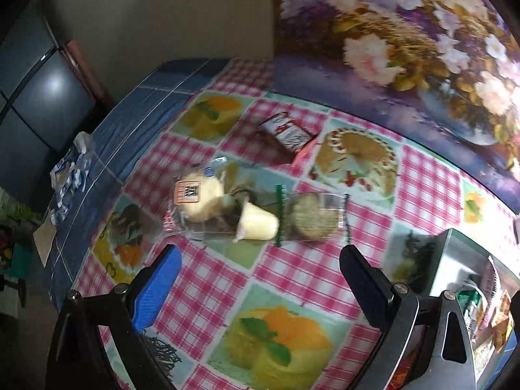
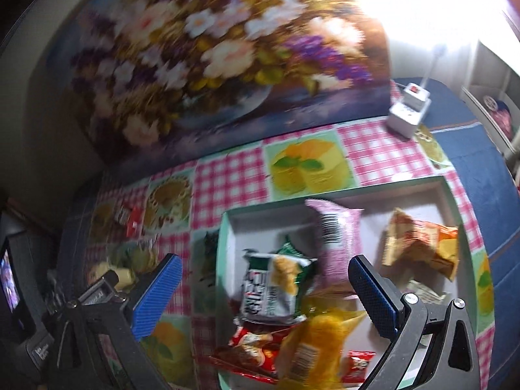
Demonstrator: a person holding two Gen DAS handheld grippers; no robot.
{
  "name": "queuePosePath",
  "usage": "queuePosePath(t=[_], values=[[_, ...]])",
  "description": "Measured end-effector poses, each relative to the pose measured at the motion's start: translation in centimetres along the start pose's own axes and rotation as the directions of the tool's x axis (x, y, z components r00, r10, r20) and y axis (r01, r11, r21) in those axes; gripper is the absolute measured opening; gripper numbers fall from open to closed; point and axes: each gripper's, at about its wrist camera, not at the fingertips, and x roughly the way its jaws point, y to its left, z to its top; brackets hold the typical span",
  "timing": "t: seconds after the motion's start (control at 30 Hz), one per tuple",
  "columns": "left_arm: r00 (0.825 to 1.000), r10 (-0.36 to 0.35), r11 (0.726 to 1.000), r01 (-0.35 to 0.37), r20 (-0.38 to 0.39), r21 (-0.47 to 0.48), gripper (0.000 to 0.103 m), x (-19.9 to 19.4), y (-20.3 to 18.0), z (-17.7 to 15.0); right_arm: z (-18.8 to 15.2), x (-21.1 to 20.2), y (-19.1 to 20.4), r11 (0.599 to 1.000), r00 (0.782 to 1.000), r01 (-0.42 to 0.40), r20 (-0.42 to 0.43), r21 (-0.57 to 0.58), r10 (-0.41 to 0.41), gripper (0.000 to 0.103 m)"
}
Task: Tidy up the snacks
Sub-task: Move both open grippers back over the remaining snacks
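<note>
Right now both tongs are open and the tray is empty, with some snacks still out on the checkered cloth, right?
Not quite: the tray isn't empty. The right wrist view shows packets in it, like a pink packet. The left tongs and right tongs are open, and snacks like the cookie pack lie on the checkered cloth.

Box [image 2: 227, 227] bottom edge cut off; painting [image 2: 208, 52] blurred.

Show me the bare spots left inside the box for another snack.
Free: the box's far-left corner, beyond the green packet, and the strip between the pink packet and the orange packet. Crowded: the near end, where packets overlap.
</note>
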Motion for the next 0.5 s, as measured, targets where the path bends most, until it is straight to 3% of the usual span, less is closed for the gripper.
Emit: queuePosePath(t=[0.27, 0.5], values=[[1.000, 0.013, 1.000, -0.013, -0.012, -0.018, 0.098, 1.1, 1.7, 0.2, -1.5, 2.5, 4.8, 0.995, 0.998, -0.028, -0.060, -0.101, 0.022, 0.103], [0.998, 0.048, 0.996, -0.051, -0.029, -0.080, 0.098, 2.2, 4.6, 0.6, -2.7, 3.3, 8.0, 0.984, 0.998, -0.028, -0.059, -0.177, 0.018, 0.103]])
